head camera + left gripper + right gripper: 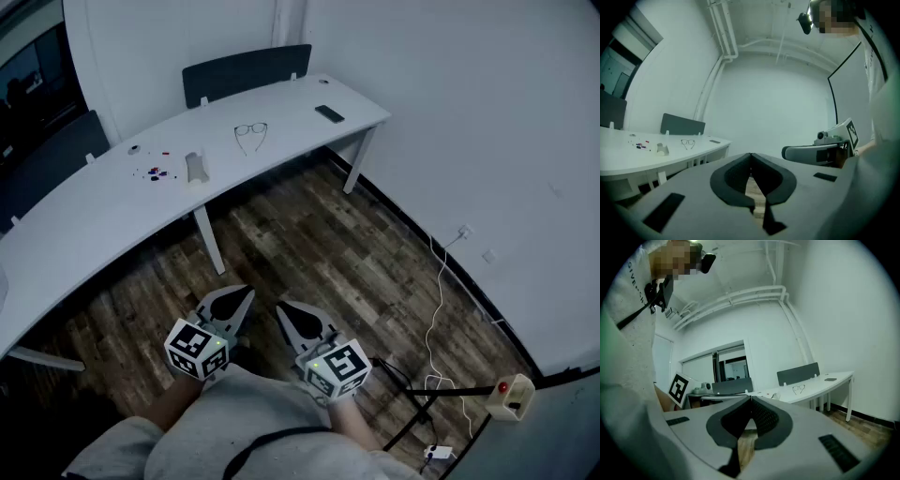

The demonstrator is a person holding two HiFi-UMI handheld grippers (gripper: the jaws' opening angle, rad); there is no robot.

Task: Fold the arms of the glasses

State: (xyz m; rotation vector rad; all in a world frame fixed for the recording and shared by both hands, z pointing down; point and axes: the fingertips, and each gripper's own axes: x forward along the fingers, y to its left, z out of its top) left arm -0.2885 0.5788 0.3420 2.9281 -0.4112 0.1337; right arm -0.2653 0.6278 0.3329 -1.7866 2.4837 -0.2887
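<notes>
Glasses (250, 132) lie arms-open near the worktop's (112, 216) far edge; we hold our left gripper (234, 302) and right gripper (290, 314) well short, jaws closed, empty.
</notes>
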